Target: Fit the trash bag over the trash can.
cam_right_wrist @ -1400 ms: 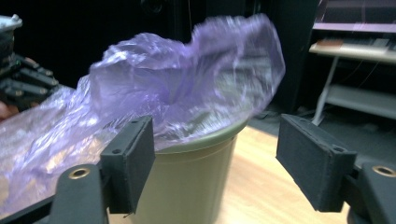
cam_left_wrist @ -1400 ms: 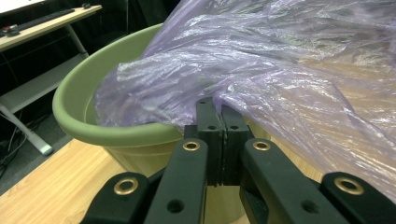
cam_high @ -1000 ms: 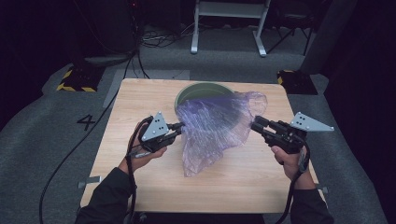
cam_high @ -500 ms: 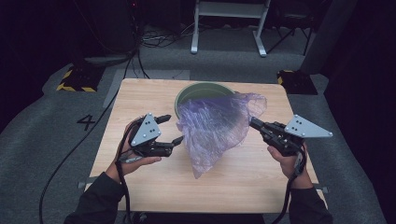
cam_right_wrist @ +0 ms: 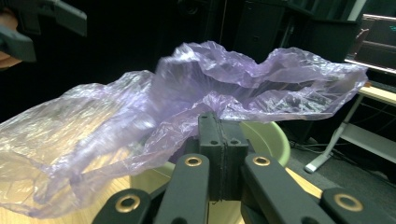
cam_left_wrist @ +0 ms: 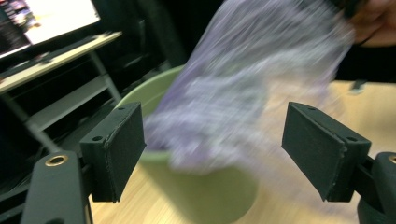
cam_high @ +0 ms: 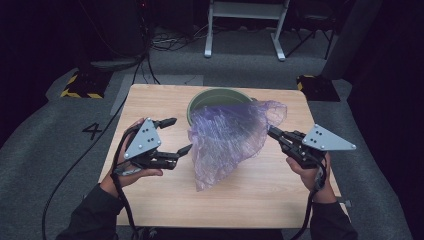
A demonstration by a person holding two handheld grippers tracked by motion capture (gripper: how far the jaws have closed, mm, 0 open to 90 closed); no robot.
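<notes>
A thin purple plastic bag [cam_high: 227, 137] hangs over the front of a green bucket [cam_high: 205, 100] at the table's far middle. My right gripper [cam_high: 272, 131] is shut on the bag's right edge; in the right gripper view its jaws [cam_right_wrist: 223, 140] pinch the film [cam_right_wrist: 140, 116] in front of the bucket [cam_right_wrist: 266, 135]. My left gripper [cam_high: 181, 134] is open to the left of the bag, and its jaws have just been opening. In the left gripper view nothing lies between the pads [cam_left_wrist: 219, 144], and the blurred bag [cam_left_wrist: 243, 84] hangs beyond them over the bucket [cam_left_wrist: 205, 196].
The wooden table [cam_high: 150, 200] has bare room in front and at both sides. Around it lies grey carpet with cables, a metal stand [cam_high: 245, 25] behind and yellow-black striped blocks [cam_high: 80, 85] at the far corners.
My left gripper has let go of the bag's left edge, opened wide, and moved left and up. The freed side of the bag has sagged toward the table front. The right gripper has closed fully.
</notes>
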